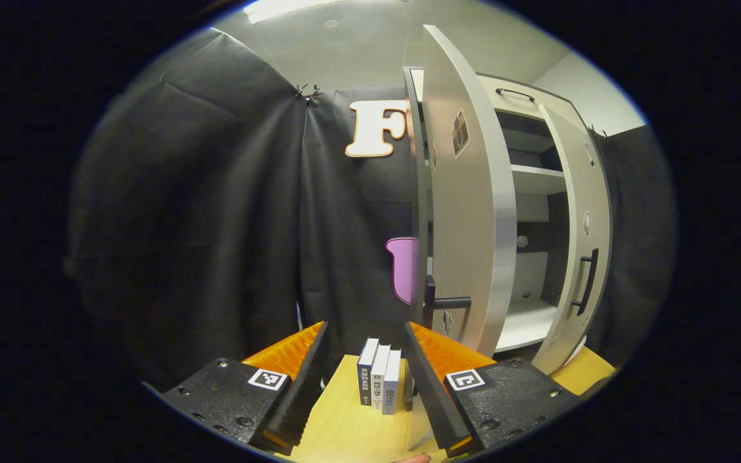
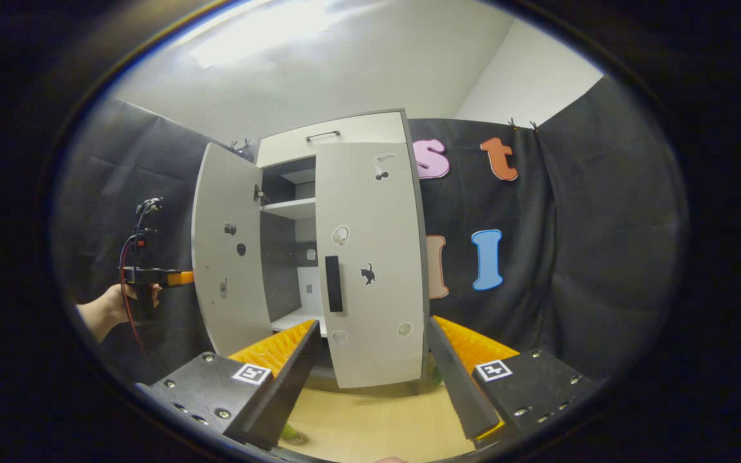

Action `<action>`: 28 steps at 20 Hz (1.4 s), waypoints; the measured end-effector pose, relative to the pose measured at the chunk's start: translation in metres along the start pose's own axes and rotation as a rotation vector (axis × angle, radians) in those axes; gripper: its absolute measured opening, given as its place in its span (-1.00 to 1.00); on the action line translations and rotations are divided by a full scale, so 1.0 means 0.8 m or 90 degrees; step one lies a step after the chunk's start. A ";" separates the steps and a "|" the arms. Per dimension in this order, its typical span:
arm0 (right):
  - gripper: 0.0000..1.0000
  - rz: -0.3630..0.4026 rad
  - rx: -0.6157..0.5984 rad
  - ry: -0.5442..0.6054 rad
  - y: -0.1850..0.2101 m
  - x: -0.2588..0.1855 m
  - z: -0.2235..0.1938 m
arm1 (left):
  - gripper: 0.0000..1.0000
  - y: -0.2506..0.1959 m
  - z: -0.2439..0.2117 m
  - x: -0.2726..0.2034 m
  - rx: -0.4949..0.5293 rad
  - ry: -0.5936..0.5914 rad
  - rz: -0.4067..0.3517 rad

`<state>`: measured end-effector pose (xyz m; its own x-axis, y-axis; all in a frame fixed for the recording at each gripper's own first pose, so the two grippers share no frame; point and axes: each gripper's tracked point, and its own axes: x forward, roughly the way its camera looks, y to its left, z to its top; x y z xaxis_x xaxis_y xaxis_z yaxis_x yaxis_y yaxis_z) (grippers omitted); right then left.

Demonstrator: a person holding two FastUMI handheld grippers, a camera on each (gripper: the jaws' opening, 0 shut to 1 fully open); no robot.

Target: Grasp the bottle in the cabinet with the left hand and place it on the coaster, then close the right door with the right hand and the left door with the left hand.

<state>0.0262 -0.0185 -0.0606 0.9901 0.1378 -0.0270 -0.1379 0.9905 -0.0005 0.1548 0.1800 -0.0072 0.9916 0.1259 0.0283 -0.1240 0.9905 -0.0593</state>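
Observation:
The white cabinet (image 2: 332, 138) stands on the wooden table. In the right gripper view its left door (image 2: 229, 257) swings wide open, and the right door (image 2: 370, 257) with its black handle (image 2: 333, 283) covers most of the right half. My right gripper (image 2: 372, 321) is open just in front of that door, holding nothing. In the left gripper view my left gripper (image 1: 366, 328) is open and empty, left of the left door (image 1: 467, 206) and its handle (image 1: 448, 302). A small green thing (image 2: 288, 432), maybe the bottle, peeks out low beside a finger.
Three upright books (image 1: 380, 382) stand on the table (image 1: 345, 431) straight ahead of the left gripper. The right door (image 1: 576, 257) stands ajar beyond white shelves (image 1: 538, 180). A hand (image 2: 110, 308) holds the left gripper (image 2: 171, 278) behind the left door. Black cloth walls surround the booth.

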 end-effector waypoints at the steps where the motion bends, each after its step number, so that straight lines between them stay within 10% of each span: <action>1: 0.99 0.000 0.002 0.000 0.003 0.005 -0.001 | 0.50 0.000 -0.001 0.001 -0.015 0.003 -0.010; 28: 0.99 -0.021 0.003 0.002 -0.016 -0.005 0.006 | 0.53 -0.065 -0.006 -0.005 -0.009 0.020 -0.115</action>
<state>0.0240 -0.0319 -0.0560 0.9940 0.1051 -0.0296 -0.1051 0.9945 0.0033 0.1571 0.1275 -0.0093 0.9984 -0.0562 0.0092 0.0567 0.9960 -0.0694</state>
